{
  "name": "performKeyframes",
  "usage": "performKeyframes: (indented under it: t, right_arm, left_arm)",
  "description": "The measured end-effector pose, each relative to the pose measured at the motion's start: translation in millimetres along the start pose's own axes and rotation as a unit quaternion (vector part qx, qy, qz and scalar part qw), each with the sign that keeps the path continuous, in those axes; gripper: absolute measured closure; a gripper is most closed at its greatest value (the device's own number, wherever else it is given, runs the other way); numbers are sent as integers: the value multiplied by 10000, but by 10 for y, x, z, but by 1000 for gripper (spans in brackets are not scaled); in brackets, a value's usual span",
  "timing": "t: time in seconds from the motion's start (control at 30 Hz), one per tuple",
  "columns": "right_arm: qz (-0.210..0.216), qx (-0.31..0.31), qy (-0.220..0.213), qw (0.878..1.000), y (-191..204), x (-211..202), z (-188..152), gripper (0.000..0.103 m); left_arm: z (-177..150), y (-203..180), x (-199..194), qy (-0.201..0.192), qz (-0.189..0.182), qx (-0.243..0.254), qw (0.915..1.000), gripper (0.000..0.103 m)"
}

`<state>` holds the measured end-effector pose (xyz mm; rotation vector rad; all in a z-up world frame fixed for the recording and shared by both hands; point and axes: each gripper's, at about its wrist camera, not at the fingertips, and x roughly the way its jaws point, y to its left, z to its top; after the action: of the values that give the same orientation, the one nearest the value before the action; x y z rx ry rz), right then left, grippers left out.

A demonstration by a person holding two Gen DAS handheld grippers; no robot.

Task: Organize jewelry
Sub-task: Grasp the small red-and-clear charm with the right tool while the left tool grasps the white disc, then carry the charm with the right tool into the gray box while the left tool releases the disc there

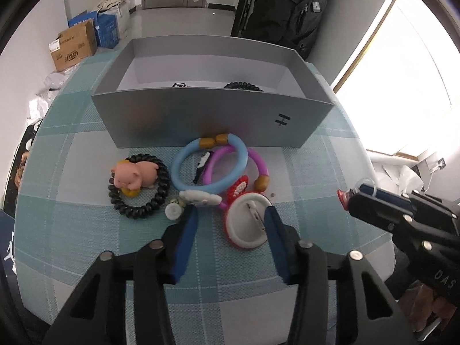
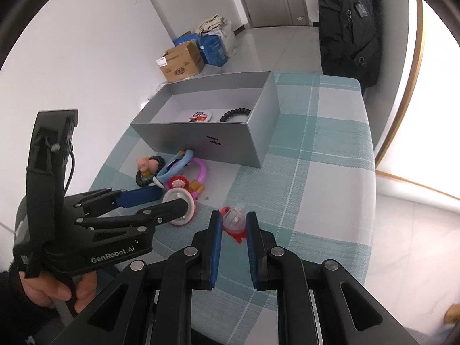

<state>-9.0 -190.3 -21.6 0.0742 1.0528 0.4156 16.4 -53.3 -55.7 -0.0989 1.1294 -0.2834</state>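
The right tongs [image 2: 233,225] pinch a small red and clear trinket [image 2: 234,222] just above the tabletop [image 2: 316,172]. The left tongs [image 1: 231,222] gape wide around a white round badge [image 1: 247,224], not touching it. Beyond lie bracelets [image 1: 210,166] and a pig hair tie [image 1: 138,185] before the grey box [image 1: 212,115]. Judged step: carrying the trinket boxward, then releasing over the near wall.

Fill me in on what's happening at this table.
A person is sorting trinkets into a grey box. The right tongs grip a small red-and-clear charm. The left tongs, open, straddle a round white badge lying face down. A black coil tie is already in the box.
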Motion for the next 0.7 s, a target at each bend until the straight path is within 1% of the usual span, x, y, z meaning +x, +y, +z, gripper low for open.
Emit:
performKeyframes:
  t: [0.07, 0.13, 0.17, 0.2, 0.23, 0.27, 0.3, 0.4, 0.57, 0.7]
  right_arm:
    - [0, -1, -19, 10000, 7, -17, -5, 87]
    - [5, -10, -31, 10000, 28, -22, 1, 87]
    - [-2, -25, -33, 10000, 38, -20, 6, 87]
    - [-7, -34, -35, 10000, 48, -20, 9, 87]
    - [-10, -39, -36, 10000, 57, -21, 9, 87]
    - [-6, -38, -35, 10000, 61, -25, 9, 87]
    - [-3, -33, -35, 10000, 60, -20, 15, 87]
    - [2, -20, -75, 10000, 73, -34, 27, 87]
    - [12, -6, -125, 9999, 118, -41, 66, 87]
    - [-10, -24, -150, 9999, 136, -34, 91, 87]
  left_arm:
    - [-12, -19, 4, 29, -118, 7, 9999, 79]
    - [-30, -47, 24, 67, -198, -11, 9998, 79]
    - [-36, -43, 25, 80, -271, -27, 9996, 81]
    - [-39, -17, 13, 116, -413, -104, 9990, 83]
    - [-50, 24, -3, 170, -557, -223, 9981, 90]
    - [-61, 58, -7, 243, -680, -317, 9969, 96]
    - [-72, 86, -13, 265, -778, -384, 9959, 96]
    - [-107, 123, -28, 311, -880, -508, 9943, 99]
    - [-124, 96, -92, 285, -1104, -487, 9923, 101]
    - [-126, 24, -186, 167, -1041, -280, 9940, 102]
